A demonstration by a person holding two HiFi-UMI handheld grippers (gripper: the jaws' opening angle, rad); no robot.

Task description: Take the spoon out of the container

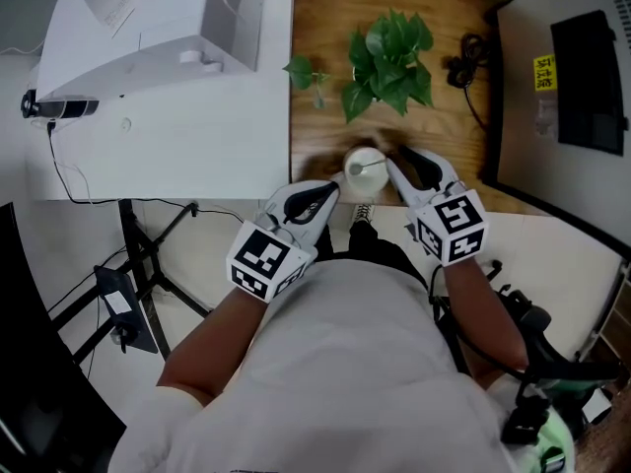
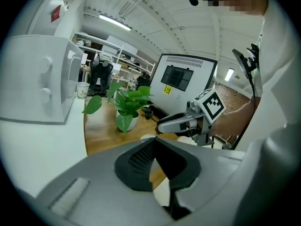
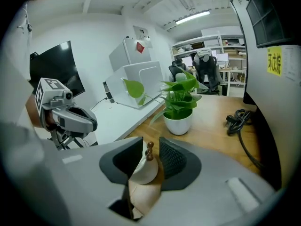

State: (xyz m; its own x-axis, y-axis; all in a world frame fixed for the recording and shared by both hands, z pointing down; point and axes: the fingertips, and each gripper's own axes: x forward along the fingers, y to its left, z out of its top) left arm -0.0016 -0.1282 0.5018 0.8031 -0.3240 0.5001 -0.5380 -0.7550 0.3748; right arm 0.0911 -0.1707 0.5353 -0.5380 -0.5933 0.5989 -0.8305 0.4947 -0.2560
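Observation:
A small white container stands at the near edge of the wooden table. A spoon lies across its top, its handle running right into my right gripper. In the right gripper view the spoon's brown beaded handle end sits between the narrow jaws of the right gripper, above the container. My left gripper is at the container's left side, its tips together. In the left gripper view the left gripper points at the container's rim.
A potted plant stands on the wood behind the container. A black cable lies to its right beside a dark monitor. A white appliance sits on the white table to the left.

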